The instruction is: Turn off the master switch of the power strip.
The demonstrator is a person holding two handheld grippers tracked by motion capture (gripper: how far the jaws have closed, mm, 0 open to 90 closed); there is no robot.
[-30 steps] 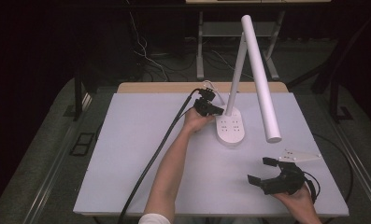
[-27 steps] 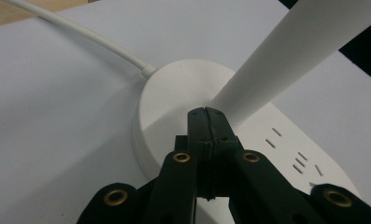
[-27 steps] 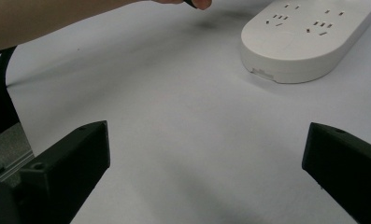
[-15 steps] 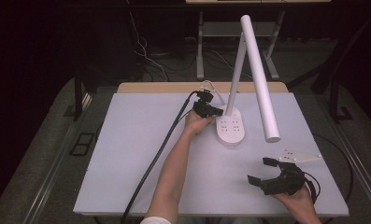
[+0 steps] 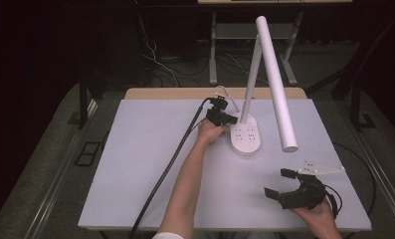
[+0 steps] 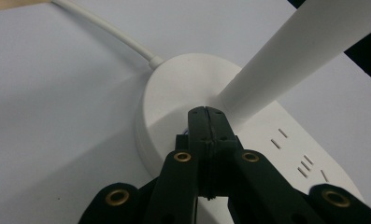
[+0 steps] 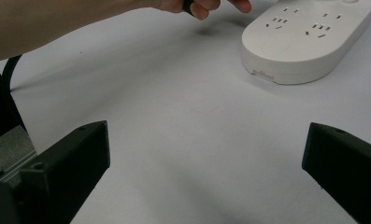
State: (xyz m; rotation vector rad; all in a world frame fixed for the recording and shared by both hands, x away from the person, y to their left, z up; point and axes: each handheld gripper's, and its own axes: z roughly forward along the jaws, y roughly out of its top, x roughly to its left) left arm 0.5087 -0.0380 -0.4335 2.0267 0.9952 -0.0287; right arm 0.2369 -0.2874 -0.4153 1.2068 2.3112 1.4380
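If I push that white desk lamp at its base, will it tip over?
Probably not: the lamp base looks broad and lies flat on the table. The long tilted head overhangs, so it might rock. It may slide on the smooth surface.

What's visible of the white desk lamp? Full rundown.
The desk lamp looks like matte white plastic. Its oval base lies flat on the white table toward the far edge and carries two groups of socket slots. A slim stem rises from the base's far end; a long tubular head slopes down from its top, its end hanging over the table. A white cord leaves the base's back. The left hand-held gripper, shut, presses on the base beside the stem.
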